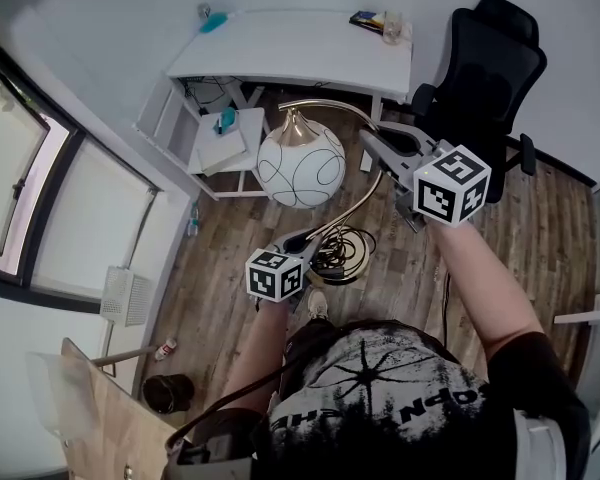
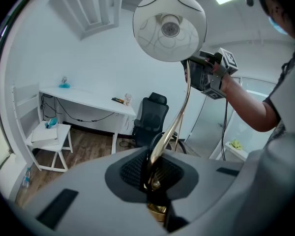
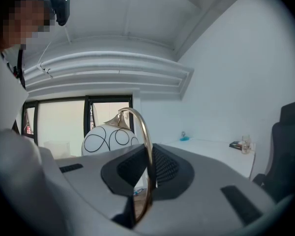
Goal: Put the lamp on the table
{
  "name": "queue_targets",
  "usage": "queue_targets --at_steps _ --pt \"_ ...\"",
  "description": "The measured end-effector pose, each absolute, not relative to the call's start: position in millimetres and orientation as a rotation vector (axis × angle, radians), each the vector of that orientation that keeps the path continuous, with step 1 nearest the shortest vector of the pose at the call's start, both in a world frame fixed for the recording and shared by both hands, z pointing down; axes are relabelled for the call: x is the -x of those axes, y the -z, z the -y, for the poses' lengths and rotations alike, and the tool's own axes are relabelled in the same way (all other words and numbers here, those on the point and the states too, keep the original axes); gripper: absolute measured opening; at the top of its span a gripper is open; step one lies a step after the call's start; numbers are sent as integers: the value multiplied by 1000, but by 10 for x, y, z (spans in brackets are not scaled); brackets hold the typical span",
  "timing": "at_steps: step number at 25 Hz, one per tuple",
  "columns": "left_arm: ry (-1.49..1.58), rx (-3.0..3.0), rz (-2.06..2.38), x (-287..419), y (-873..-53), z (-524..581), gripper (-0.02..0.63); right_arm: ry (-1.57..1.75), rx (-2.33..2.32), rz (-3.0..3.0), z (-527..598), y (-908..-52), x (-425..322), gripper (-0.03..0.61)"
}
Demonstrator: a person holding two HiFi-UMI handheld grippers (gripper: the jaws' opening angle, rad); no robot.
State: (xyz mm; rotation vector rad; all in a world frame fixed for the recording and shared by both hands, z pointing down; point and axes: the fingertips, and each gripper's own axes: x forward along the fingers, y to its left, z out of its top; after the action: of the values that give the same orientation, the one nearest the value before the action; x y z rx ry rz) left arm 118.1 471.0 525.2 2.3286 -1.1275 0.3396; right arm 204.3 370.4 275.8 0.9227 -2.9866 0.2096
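The lamp has a white globe shade (image 1: 300,166) with black swirls and a curved brass stem (image 1: 365,200). I hold it in the air over the wood floor. My left gripper (image 1: 306,240) is shut on the lower stem (image 2: 157,151), close to the base and its coiled cord (image 1: 346,251). My right gripper (image 1: 373,144) is shut on the upper arc of the stem (image 3: 147,151), beside the globe (image 3: 108,138). The white table (image 1: 300,56) stands ahead against the wall. From the left gripper view, the globe (image 2: 169,26) looms overhead with the right gripper (image 2: 209,75) next to it.
A black office chair (image 1: 490,63) stands right of the table. A small white stand (image 1: 225,146) sits under the table's left end. A teal object (image 1: 213,20) and a glass (image 1: 392,28) rest on the tabletop. Windows line the left wall; a dark bin (image 1: 168,393) is near my feet.
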Motion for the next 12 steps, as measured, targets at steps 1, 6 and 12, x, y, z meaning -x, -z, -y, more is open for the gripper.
queue_targets --at_steps 1,6,12 --pt "-341 -2329 1127 -1178 -5253 -4709 34 -211 -924 2987 -3705 -2759 -2043 34" --pt "-344 -2327 1127 -1174 -5265 -4703 35 -208 -923 2988 -3710 -2768 -2048 34" --pt "-341 -2321 1114 -1205 -5313 -4647 35 -211 -928 2988 -3634 -2815 -2059 34"
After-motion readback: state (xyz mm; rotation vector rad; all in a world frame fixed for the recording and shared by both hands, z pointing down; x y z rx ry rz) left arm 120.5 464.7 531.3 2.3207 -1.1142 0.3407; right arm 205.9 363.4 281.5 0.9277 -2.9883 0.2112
